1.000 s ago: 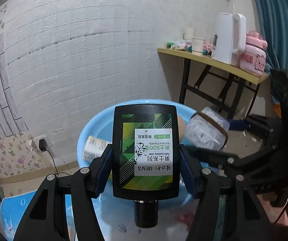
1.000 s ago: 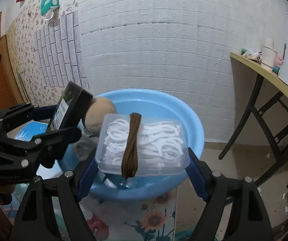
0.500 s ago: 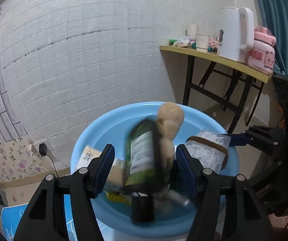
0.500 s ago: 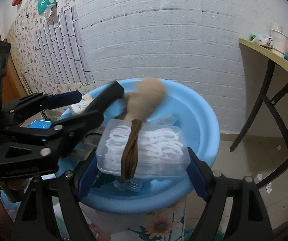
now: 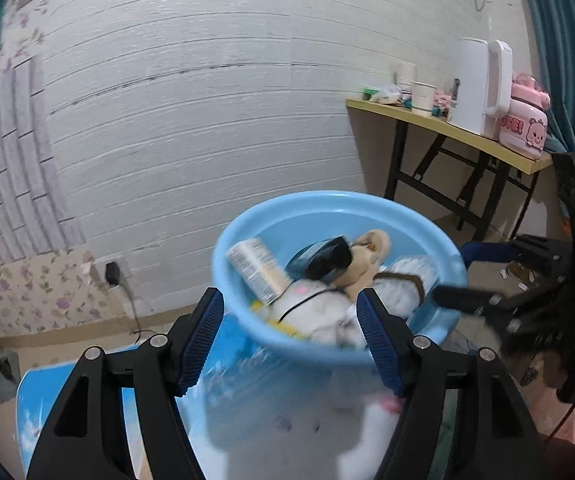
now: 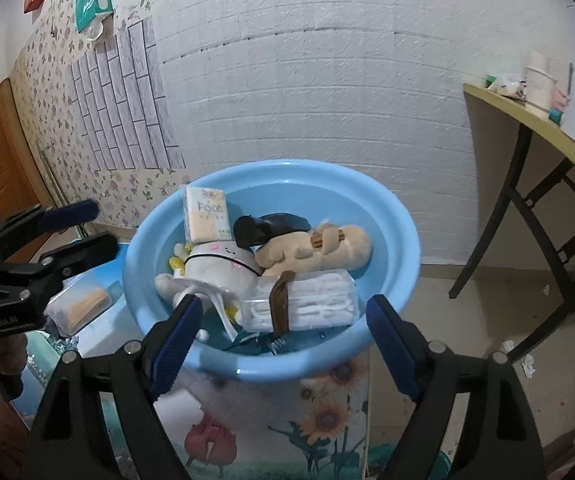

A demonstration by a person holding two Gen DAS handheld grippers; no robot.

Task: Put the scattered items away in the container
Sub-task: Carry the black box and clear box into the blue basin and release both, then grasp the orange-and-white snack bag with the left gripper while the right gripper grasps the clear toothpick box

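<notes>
A light blue basin (image 5: pixel 223 248) (image 6: pixel 407 240) stands just ahead of both grippers. In it lie a black bottle (image 6: pixel 271 226) (image 5: pixel 327 258), a tan plush (image 6: pixel 319 248), a white plush (image 6: pixel 219 264), a tissue pack (image 6: pixel 207 216) and a clear box of floss picks (image 6: pixel 315 304) with a brown band. My left gripper (image 5: pixel 289 304) (image 6: pixel 95 226) holds nothing; its jaws are opening, short of the rim. My right gripper (image 6: pixel 283 308) (image 5: pixel 457 272) is empty too, jaws opening; the floss box rests in the basin beyond its tips.
A flowered cloth (image 6: pixel 327 412) covers the table under the basin. A small wrapped pack (image 6: pixel 83 306) lies on the table left of the basin. A yellow side table (image 5: pixel 447 124) at the right carries a white kettle (image 5: pixel 479 88) and a pink jar (image 5: pixel 525 128). The brick wall is close behind.
The left gripper let go of the black bottle, which dropped into the basin. The right gripper released the floss box into the basin. Both grippers have drawn back from it.
</notes>
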